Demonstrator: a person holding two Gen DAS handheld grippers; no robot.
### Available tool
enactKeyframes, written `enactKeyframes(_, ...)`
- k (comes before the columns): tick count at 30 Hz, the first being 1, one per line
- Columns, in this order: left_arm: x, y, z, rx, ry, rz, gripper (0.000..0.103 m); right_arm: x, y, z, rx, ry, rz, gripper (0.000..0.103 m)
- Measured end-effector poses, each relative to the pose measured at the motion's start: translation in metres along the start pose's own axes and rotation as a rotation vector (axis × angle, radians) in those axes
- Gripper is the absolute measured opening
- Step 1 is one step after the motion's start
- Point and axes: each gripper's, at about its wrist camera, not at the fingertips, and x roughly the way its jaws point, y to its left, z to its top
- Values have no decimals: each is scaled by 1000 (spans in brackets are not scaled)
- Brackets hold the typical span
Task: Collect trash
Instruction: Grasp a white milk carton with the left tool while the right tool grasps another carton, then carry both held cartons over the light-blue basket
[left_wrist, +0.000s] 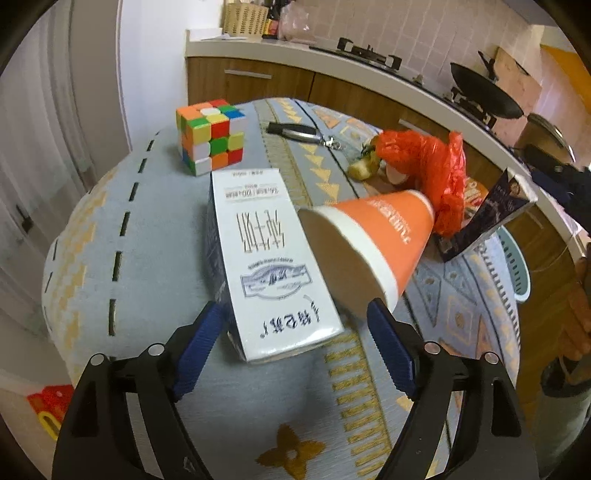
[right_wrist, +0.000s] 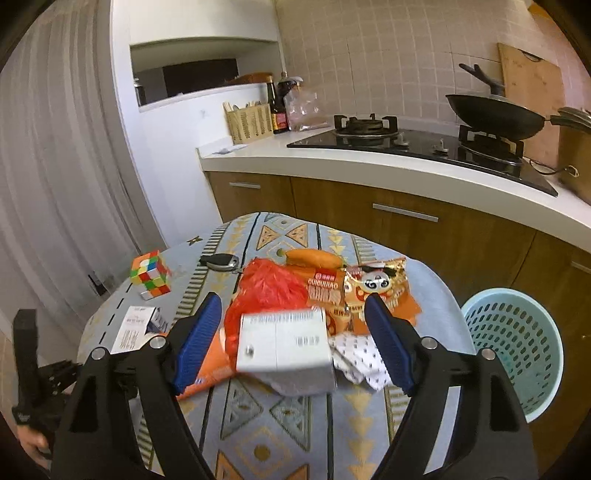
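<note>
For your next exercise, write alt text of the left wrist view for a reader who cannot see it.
The open left gripper faces a white milk carton lying flat on a patterned tablecloth, with a tipped orange paper cup right of it. Behind lie a Rubik's cube, a car key and a red plastic bag.

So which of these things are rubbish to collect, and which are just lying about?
Likely for the job: paper cup, red bag, snack wrapper, carton, basket.
Likely just lying about: puzzle cube, key fob.
</note>
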Motion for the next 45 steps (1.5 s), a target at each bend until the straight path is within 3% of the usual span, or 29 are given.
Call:
enactKeyframes(2,0,-2,1,-7,-2,-3,81,8,0,-1,-6,46,5,56)
enactKeyframes(6,0,-2,0,-6,-2,1,81,-9,-9,-17,-1,59,64,48)
enactKeyframes(14,-6,4,0,-35,-32,7,81,-55,-30,-80,-56,124,69,49)
enactKeyframes(18,0,5,-1,-43,-10,19,81,-59,-42,-93,-23,150,75,65)
enactKeyframes(25,15,-11,6,-12,5,152,80,-18,-23,-103,-7,265,45,67)
enactKeyframes(29,23,-13,7,-18,10,221,65,7,-13,-106,-22,342,4,70)
enactKeyframes(33,8,-8,2,-49,-44,215,57,13,-14,-103,-8,354,2,71)
enactKeyframes(36,-10,3,0,-104,-100,170,56,22,-14,-103,-11,375,-17,71)
enactKeyframes(43,-51,-9,-2,-94,-215,148,56,46,-8,-109,-30,450,-16,71)
enactKeyframes(45,-58,-17,0,-73,-240,139,56,44,-5,-112,-44,452,-1,54)
